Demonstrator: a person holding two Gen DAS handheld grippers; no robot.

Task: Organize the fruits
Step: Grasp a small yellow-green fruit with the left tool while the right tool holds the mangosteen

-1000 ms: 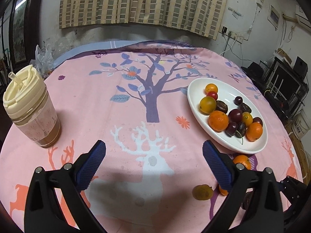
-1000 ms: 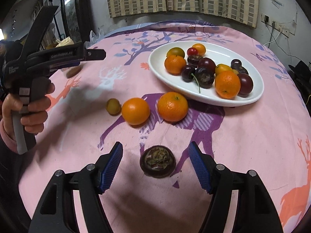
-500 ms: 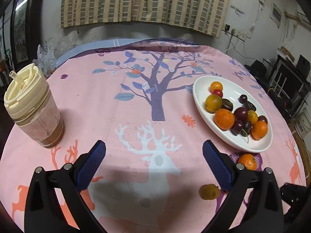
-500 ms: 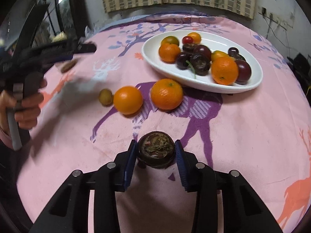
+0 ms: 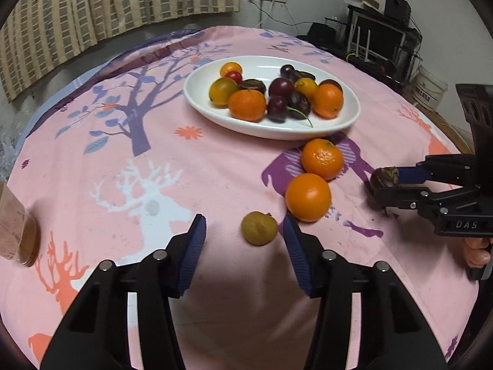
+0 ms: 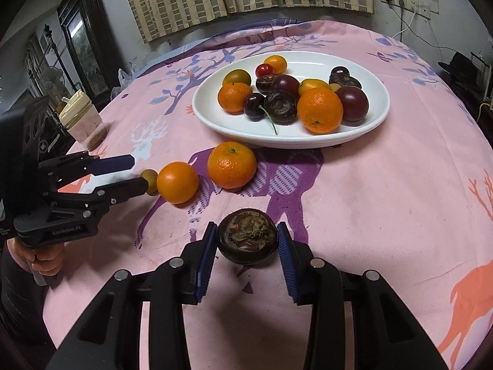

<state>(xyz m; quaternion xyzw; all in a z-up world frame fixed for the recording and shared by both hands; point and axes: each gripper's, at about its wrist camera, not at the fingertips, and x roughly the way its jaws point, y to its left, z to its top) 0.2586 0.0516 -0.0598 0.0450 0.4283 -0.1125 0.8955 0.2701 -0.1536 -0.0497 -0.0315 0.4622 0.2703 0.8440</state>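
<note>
A small yellow-brown fruit (image 5: 258,228) lies on the pink cloth between the fingers of my left gripper (image 5: 243,226). The jaws are closing and the pads stand clear of it. My right gripper (image 6: 246,236) is shut on a dark brown round fruit (image 6: 246,240), low over the cloth. The left wrist view shows that right gripper (image 5: 385,185) at the right. Two loose oranges (image 5: 308,197) (image 5: 322,158) sit between the grippers. Behind them a white oval plate (image 5: 277,132) (image 6: 292,141) holds several oranges, plums and cherries. The right wrist view shows the left gripper (image 6: 138,174) around the small fruit (image 6: 150,176).
A lidded drink cup (image 6: 81,120) stands at the table's far left, cut off at the edge of the left wrist view (image 5: 15,234). The round table drops away on all sides. A person's hand (image 6: 46,259) holds the left gripper. Shelves and cables fill the back right.
My left gripper swung right and down to the small fruit, and its jaws narrowed. My right gripper closed on the dark fruit, and it still holds it.
</note>
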